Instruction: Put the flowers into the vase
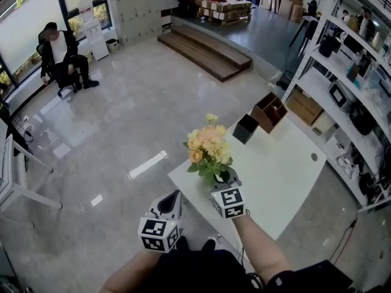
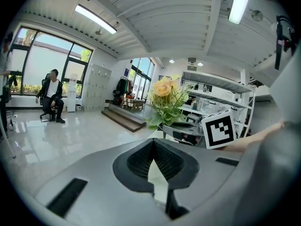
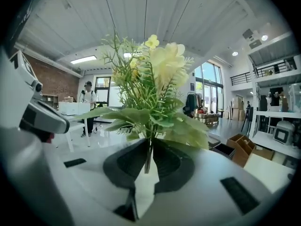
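- Currently the right gripper (image 3: 149,147) is pinching the thin stems of the flowers (image 1: 209,146), its jaws pressing together on them just below the leaves
- The bunch is standing upright above that gripper, yellow and peach blooms sitting on top and green leaves spreading underneath
- It is being held in the air over the near left part of the white table (image 1: 287,182)
- The left gripper (image 1: 160,223) is hovering just off the table's near edge, its jaws meeting at the tips and gripping nothing
- A black square box (image 1: 245,129) and a brown wooden organizer (image 1: 269,111) are standing at the table's far end, well apart from the flowers
- A person (image 1: 60,54) is sitting far across the floor
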`<state>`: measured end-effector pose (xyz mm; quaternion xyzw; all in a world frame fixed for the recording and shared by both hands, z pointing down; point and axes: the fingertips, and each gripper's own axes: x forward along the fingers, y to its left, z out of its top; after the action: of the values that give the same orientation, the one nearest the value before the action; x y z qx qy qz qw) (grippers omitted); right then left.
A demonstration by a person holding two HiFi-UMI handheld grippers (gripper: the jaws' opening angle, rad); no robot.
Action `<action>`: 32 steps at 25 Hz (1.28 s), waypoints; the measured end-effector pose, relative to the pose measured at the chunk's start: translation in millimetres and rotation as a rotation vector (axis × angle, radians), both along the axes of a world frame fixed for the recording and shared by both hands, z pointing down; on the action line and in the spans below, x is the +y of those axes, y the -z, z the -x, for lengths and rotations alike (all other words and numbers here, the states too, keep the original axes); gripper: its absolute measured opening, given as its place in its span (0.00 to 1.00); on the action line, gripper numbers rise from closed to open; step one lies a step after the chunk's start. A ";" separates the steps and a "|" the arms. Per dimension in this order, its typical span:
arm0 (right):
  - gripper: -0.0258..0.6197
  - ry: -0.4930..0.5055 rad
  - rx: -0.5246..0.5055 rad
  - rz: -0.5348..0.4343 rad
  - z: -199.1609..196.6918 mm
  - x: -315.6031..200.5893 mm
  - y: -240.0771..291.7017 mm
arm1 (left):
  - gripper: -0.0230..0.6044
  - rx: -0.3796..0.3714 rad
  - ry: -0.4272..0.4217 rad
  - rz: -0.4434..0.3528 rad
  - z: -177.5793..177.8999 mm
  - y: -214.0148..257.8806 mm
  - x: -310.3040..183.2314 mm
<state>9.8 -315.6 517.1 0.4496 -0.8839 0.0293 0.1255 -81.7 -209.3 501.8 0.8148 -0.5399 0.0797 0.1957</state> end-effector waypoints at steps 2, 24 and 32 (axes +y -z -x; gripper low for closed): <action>0.10 -0.007 0.025 0.026 -1.7 -0.3 -11.1 | 0.04 0.000 0.003 0.003 1.4 -0.9 -0.6; 0.16 0.016 0.087 0.143 2.4 -6.6 -23.2 | 0.04 0.015 0.000 0.005 1.0 -4.2 -10.7; 0.18 -0.004 0.143 0.214 1.2 -3.7 -25.0 | 0.04 0.021 -0.001 0.003 1.9 -4.2 -13.6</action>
<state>8.6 -319.3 542.2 0.4365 -0.8635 0.0918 0.2353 -83.6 -223.0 506.1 0.8155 -0.5374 0.0719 0.2026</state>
